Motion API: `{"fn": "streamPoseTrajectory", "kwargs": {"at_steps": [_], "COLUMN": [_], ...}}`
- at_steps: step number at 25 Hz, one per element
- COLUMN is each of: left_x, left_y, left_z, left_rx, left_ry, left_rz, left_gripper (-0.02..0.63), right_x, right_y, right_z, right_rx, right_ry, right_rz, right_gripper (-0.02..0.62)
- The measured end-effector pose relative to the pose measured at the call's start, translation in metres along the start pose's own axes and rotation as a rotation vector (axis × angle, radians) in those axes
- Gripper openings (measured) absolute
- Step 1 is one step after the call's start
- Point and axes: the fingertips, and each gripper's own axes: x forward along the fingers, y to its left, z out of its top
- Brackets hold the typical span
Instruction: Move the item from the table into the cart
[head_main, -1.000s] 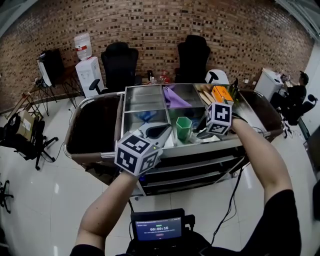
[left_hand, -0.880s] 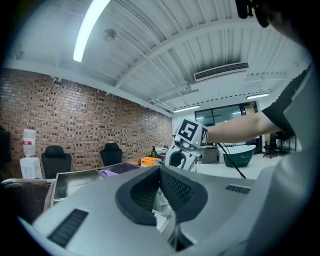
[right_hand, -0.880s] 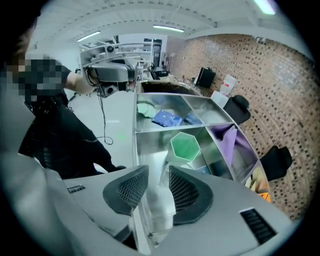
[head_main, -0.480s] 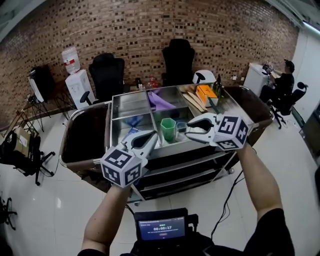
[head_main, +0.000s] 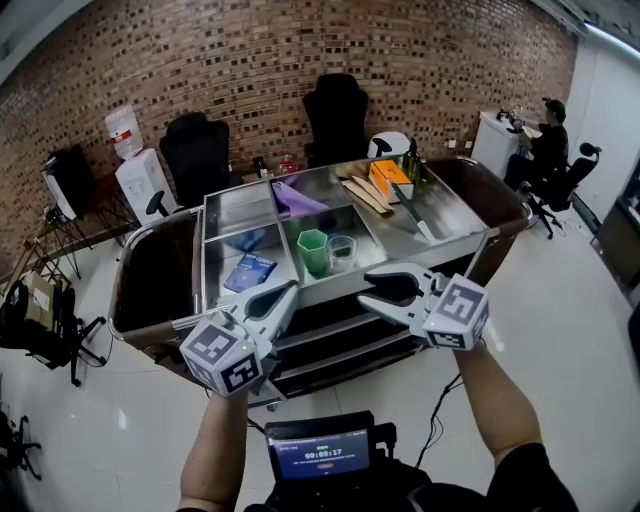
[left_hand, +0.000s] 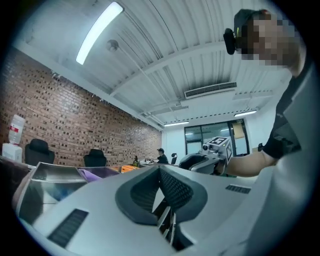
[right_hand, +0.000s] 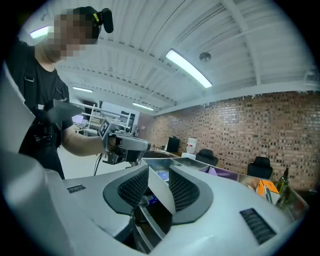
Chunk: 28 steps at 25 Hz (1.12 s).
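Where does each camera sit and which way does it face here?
Head view: on the person's head, looking steeply down at the cart; shows both forearms, left tongs, right tongs.
Left gripper view: on the left tongs, facing the right tongs; shows own jaws, right forearm.
Right gripper view: on the right tongs, facing the left tongs; shows own jaws, torso.
Shared: all three show the cart; each gripper view shows the other tongs.

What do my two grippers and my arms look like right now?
Both the left gripper and the right gripper are light grey, with curved fingers, black ribbed pads and a white cube of black square markers. The right arm's short sleeve is black.
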Motion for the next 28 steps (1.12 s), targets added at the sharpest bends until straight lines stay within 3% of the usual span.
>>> {"fn": "streamPoseTrajectory", "kwargs": {"at_steps": [6,10,12,18,20,24,28], "left_x": [-0.013,-0.033,-0.036,-0.036,-0.038,-0.053,-0.071], "left_y": [-0.016,-0.009,-0.009,-0.006,-0.006,-0.002,0.005], "left_z": [-0.015,-0.023,-0.027,-0.051,-0.056,-0.059,-0.064], "left_rx": [0.048,0.045,0.017,0.001,-0.015,-0.023,0.015], "left_ry": [0.024,0.017,0.008,0.016,0.004,-0.015,-0.046], "left_rz": [0.012,0.132,0.169,0.317,0.33,0.4,0.484], "left_gripper": [-0.011,-0.011,-0.011,-0.012,-0.012,-0.012,-0.014], "right_x": [-0.023,-0.034,-0.036,-0.041,-0.044,-0.056,-0.066], "right_y": [0.015,0.022,0.022,0.019,0.022,0.032,0.033], "right_z": [-0.013,-0.014,-0.017,-0.03,-0.033,-0.038,-0.051], "right_rx": [0.106,0.095,0.075,0.109,0.117,0.211,0.223], "right_ry": [-0.07,-0.095,-0.12,-0.204,-0.219,-0.237,-0.163], "right_rz": [-0.099,-0.191,-0.235,-0.376,-0.423,-0.497,-0.605], "right_gripper": [0.077,0.076,-0.006,-0.008,-0.009,-0.011,-0.011]}}
